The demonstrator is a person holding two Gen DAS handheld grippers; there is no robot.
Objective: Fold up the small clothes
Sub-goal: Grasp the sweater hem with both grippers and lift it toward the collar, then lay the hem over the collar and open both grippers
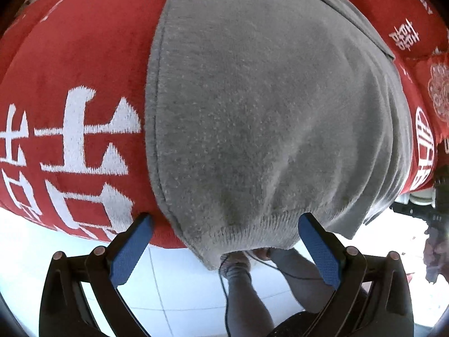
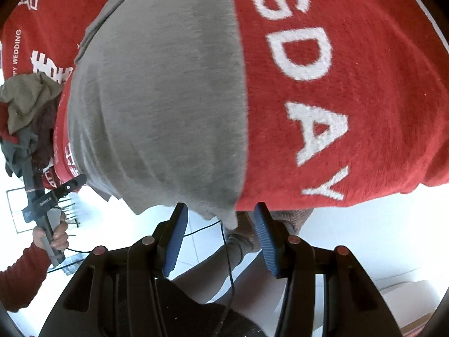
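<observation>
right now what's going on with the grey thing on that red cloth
A person holds a two-finger gripper in each hand over a grey knit garment spread on a red cloth with white lettering. The left gripper is open, its pads either side of the garment's ribbed hem at the near edge. The right gripper is also open, at the garment's near corner. Neither has gripped yet. A pile of other clothes lies beside the garment.

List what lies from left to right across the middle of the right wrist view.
Pile of crumpled clothes at the left edge → grey garment spread flat → red blanket with white letters.
</observation>
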